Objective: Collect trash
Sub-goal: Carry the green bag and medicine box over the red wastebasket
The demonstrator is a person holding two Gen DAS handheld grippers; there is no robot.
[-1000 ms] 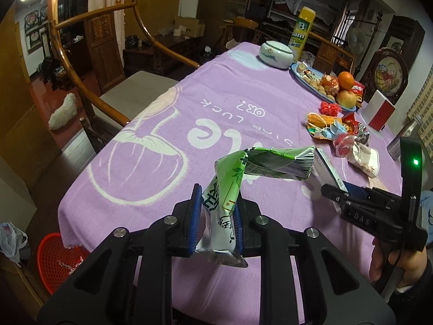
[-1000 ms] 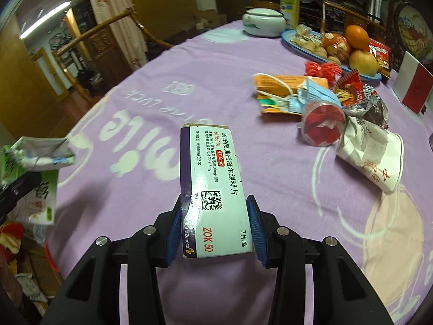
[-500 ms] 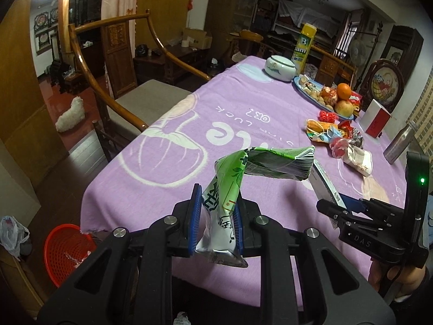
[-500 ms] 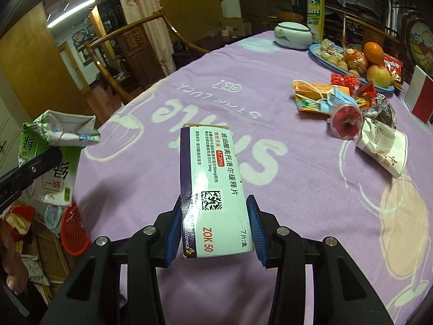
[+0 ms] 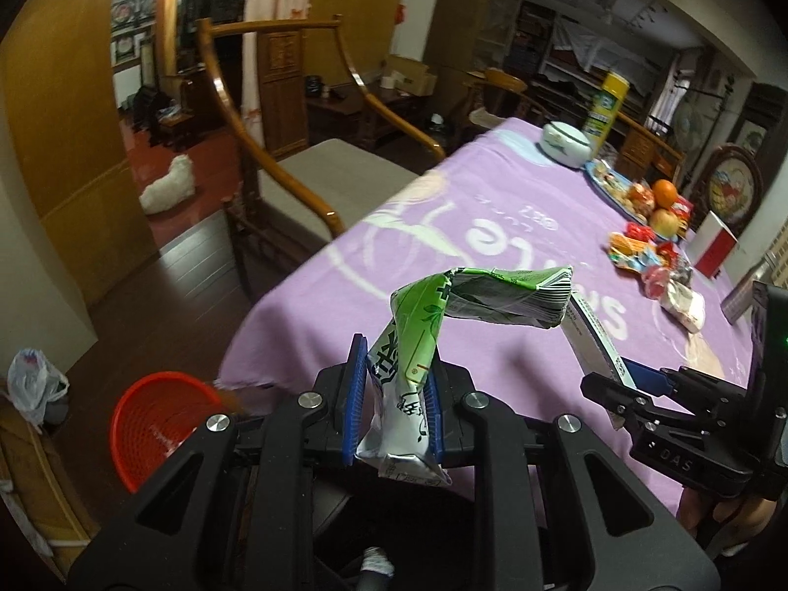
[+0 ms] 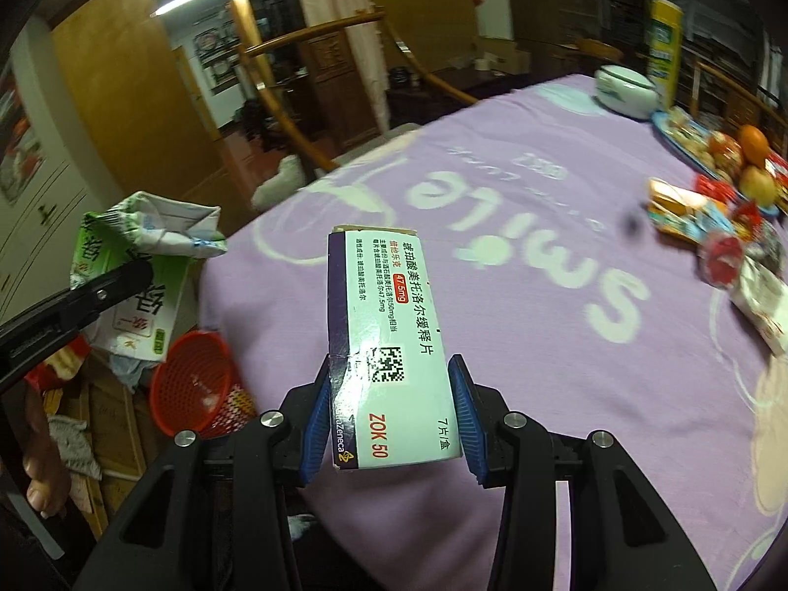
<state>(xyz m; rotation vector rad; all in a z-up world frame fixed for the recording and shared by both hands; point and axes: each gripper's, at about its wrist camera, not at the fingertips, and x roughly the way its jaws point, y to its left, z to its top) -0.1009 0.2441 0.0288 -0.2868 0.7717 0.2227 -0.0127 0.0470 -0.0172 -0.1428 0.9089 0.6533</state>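
My left gripper point(image 5: 394, 394) is shut on a crumpled green and white drink carton point(image 5: 443, 305), bent over at its top. My right gripper point(image 6: 391, 409) is shut on a white and purple medicine box point(image 6: 389, 344) that stands up between the blue pads. Both hang over the near left corner of the table with the purple cloth point(image 5: 492, 246). A red mesh basket point(image 5: 152, 418) stands on the floor below that corner; in the right wrist view the basket point(image 6: 194, 379) sits under the carton point(image 6: 143, 256). More wrappers and a paper cup point(image 5: 682, 295) lie at the table's right.
A wooden armchair point(image 5: 305, 172) with a grey cushion stands at the table's left side. On the far table are a white lidded bowl point(image 5: 566, 143), a yellow can point(image 5: 608, 103) and a blue fruit plate point(image 5: 606, 189). A white plastic bag point(image 5: 34, 384) lies on the floor.
Both grippers have drawn back and left from over the table towards its near corner, each keeping its item. The red basket has come further into both views.
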